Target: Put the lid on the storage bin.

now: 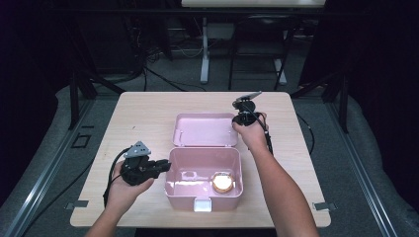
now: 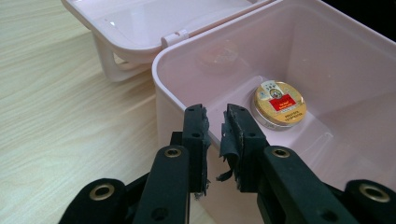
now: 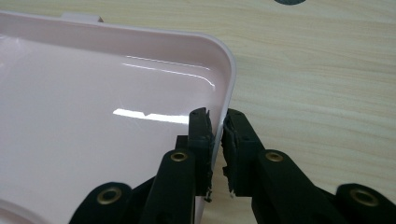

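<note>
Pale wood-grain table [image 1: 143, 118], rectangular, rounded corners, lit brightly against a dark room. Grey floor around it, black curtains at both sides, black cables trailing across the floor at far left. White desk legs and a dark frame beyond the far edge; small grey tabs at both near corners.

Pink box [image 1: 203, 183] at the table's near middle, open, white latch facing the near edge. Lid [image 1: 205, 130] thrown back flat toward the far side, hinged along the box's far rim. Round gold tin [image 1: 222, 182] lying inside on the box floor, right of centre, red label up.

Left gripper [image 1: 164, 167] held level at the box's left wall, tips touching or just over the rim. Jaws a narrow gap apart astride the thin rim in the left gripper view [image 2: 215, 122]; pressing on it or not, cannot tell.

Right gripper [image 1: 240, 118] at the lid's far right corner, hand above it. Jaws nearly together, clamped on the lid's thin right edge [image 3: 217, 126], one inside the lid, one outside over bare wood.
</note>
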